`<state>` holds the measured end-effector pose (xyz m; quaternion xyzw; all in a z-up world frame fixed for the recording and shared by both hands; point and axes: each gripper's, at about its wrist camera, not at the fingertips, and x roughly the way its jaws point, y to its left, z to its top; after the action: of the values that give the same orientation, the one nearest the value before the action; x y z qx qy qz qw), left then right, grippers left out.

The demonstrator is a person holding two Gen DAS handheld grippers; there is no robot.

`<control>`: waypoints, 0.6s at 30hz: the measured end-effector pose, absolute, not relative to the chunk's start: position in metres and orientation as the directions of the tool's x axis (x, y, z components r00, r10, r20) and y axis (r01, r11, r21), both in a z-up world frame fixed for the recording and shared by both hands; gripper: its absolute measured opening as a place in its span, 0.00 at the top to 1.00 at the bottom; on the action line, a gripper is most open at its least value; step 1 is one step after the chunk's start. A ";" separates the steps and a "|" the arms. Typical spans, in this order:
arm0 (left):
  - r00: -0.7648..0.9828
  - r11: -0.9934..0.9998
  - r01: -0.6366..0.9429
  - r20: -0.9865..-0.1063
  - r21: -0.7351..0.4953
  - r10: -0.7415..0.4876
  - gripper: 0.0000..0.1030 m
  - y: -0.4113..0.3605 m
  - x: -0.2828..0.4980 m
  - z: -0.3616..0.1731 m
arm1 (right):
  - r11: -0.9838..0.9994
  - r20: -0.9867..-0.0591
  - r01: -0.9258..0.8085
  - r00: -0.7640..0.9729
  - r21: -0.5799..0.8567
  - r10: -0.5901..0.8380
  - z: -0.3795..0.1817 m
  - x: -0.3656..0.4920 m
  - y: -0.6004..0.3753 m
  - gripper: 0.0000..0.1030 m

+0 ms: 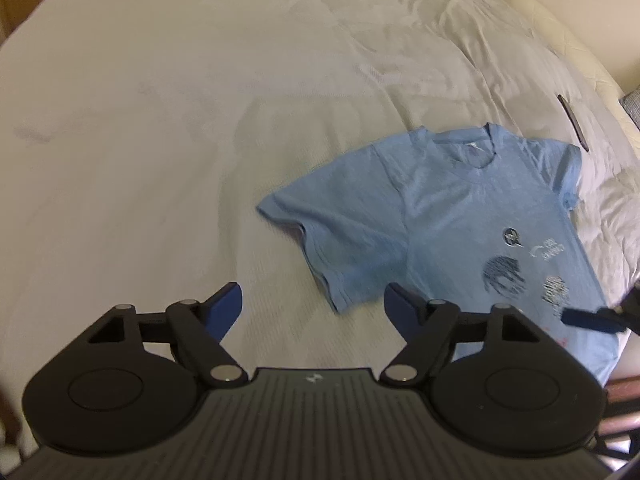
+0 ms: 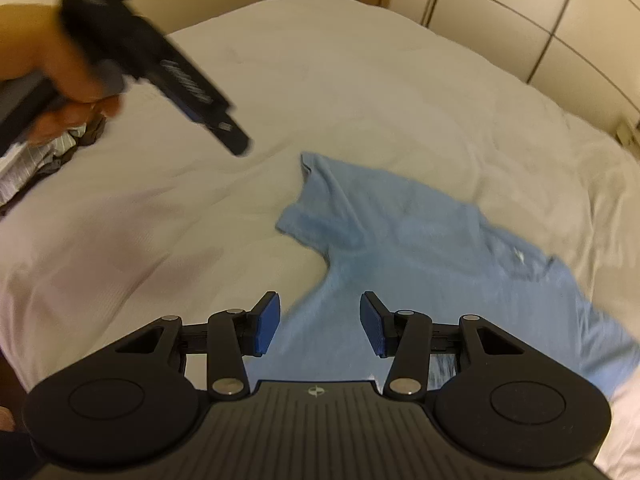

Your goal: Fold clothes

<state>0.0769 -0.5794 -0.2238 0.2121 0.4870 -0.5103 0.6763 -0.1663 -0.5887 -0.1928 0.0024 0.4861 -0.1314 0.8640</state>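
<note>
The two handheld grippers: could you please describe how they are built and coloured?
Both the left gripper and the right gripper have matte black ribbed bodies, two round black discs, black linkage arms with silver pivot pins, blue finger pads, and a small pale logo. No cables or sleeves show.

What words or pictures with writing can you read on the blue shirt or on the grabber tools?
No text can be read.
Blue T-shirt: white lettering beside a small round dark badge; upside down and too blurred to read.
Neck tag of the T-shirt: too small to read.
Left gripper: a small white logo mark on its body, no letters.
Right gripper: the same kind of logo mark, no letters.
</note>
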 end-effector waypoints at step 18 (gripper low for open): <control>-0.296 0.417 0.692 -0.759 -0.589 -0.580 0.91 -0.646 0.197 -0.364 | 0.944 -0.851 0.239 0.421 -0.228 -0.313 -0.320 -0.034 -0.572 0.71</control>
<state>0.1973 -0.6461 -0.3643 0.0468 0.5989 -0.5378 0.5916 -0.0339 -0.5715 -0.3198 -0.0359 0.5122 -0.1640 0.8423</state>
